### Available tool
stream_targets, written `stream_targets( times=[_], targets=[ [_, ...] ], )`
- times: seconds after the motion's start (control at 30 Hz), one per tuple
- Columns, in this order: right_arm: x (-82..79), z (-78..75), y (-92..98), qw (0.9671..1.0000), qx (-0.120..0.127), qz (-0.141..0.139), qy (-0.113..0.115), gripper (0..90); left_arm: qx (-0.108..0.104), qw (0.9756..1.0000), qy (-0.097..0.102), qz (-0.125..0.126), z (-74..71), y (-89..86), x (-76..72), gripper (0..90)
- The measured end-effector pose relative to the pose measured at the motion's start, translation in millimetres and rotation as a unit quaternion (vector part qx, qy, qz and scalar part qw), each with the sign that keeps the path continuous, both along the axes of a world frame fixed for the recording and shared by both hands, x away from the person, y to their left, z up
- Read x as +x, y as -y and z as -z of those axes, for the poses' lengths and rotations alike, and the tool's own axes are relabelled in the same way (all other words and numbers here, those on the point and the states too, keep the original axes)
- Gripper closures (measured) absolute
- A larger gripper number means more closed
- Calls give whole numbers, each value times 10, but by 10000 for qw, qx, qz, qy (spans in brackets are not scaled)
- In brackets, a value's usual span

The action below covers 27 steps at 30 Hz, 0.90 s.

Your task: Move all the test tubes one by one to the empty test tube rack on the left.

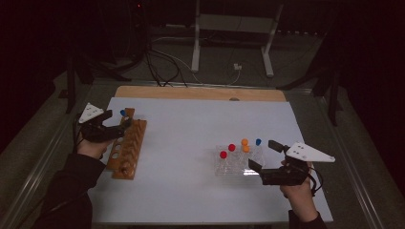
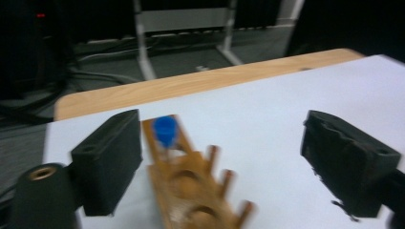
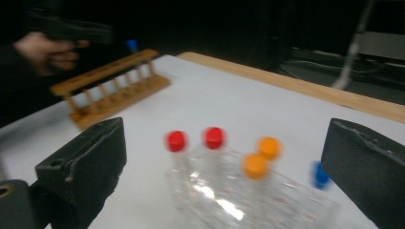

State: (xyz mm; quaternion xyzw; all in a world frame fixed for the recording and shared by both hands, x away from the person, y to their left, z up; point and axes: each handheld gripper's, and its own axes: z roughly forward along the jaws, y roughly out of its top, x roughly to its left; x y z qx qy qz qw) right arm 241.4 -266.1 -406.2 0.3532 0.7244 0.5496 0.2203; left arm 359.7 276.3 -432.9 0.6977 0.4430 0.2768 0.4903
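A wooden rack (image 1: 127,149) lies near the left edge of the matt white tabletop (image 1: 191,143): a long, narrow frame of warm brown timber, its top rail bored with a row of round holes and held above the base rail by thin turned dowels. At the rack's far end stands one tube with a glossy blue cap (image 2: 165,130), a small rounded cylinder; the tube below it is clear and hard to make out.

The left gripper (image 1: 119,125) sits over that far end of the rack. Its jaws are spread wide, blocky black pads with a dull, slightly pitted surface, one on each side of the blue cap and touching neither the cap nor the rack. A grey three-cornered plate tops the gripper.

Well to the right of the rack stands a clear stand (image 1: 237,163), a glassy, ribbed plastic block that catches highlights. Five capped tubes rise from it: two red caps (image 3: 176,140) on the side nearer the rack, two orange caps (image 3: 256,165) beyond them, and one more blue one (image 3: 319,174) at the end farthest from the rack.

The right gripper (image 1: 264,156) is just beside the stand, on the side away from the rack. Its jaws are spread too, the same square black pads, with nothing between them.

A strip of pale bare wood (image 1: 200,93) edges the tabletop beyond the rack.
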Motion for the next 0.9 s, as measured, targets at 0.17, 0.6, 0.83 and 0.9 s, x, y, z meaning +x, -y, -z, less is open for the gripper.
stream_targets(
  times=[0.17,0.6,0.83,0.9],
  targets=[
    [95,55,173,9990,-104,414,-120,11,-166,9984,-16,542,-65,97,-311,21],
    [357,380,269,9929,-446,971,-525,155,-193,9879,46,1535,2,455,-955,18],
    [479,518,185,9882,-771,1053,-803,350,-98,9811,-39,1933,147,689,-1214,18],
    [504,527,183,9873,-772,1095,-858,412,-20,9789,-75,2041,188,755,-1264,18]
  ],
)
